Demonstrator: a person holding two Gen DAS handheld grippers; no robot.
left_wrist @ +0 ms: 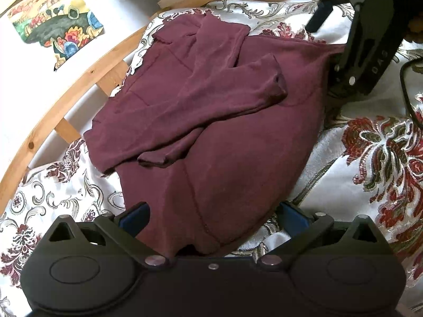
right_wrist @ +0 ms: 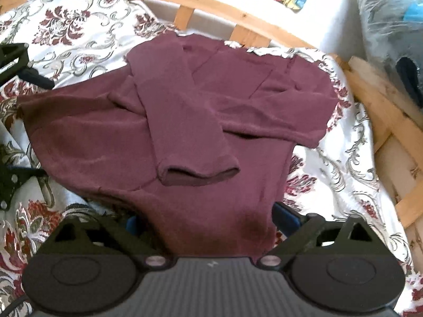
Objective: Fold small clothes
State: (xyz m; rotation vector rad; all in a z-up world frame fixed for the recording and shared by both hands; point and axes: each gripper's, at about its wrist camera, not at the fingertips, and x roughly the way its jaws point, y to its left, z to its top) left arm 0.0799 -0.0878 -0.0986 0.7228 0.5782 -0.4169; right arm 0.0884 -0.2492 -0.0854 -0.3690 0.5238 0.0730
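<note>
A maroon long-sleeved top lies flat on a floral bedspread, both sleeves folded across its chest. In the left wrist view my left gripper stands open at the top's lower hem, with the cloth lying between its blue-padded fingers. My right gripper is open too, its fingers set on either side of the opposite hem corner, and the cloth runs between them. One right finger shows at the top's far side. A left finger shows at the left edge of the right wrist view.
A curved wooden bed frame rims the bedspread on the far side. A colourful painted picture hangs on the white wall behind it. A plastic-wrapped bundle sits beyond the frame. A black cable lies on the bedspread.
</note>
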